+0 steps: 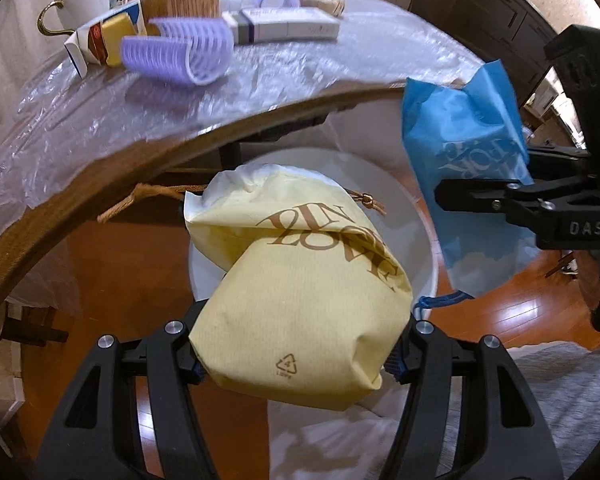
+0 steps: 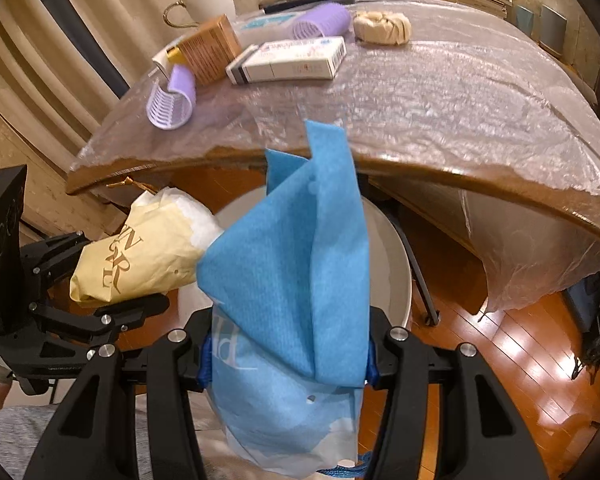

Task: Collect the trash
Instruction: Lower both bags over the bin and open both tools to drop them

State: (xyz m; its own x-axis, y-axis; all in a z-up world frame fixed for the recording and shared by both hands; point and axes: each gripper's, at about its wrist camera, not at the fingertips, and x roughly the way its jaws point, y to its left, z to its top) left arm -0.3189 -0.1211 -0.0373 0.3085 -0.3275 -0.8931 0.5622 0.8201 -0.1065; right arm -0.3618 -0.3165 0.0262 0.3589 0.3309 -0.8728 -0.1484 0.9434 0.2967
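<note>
While the left gripper (image 1: 296,354) clamps a yellow bag (image 1: 300,300) between its jaws, that bag hangs over a white bin (image 1: 416,216) beside the table (image 1: 100,184). To its right, the right gripper (image 2: 288,356) pinches a blue bag (image 2: 296,264), which seems to hang over the same bin, though its rim is mostly hidden.
</note>
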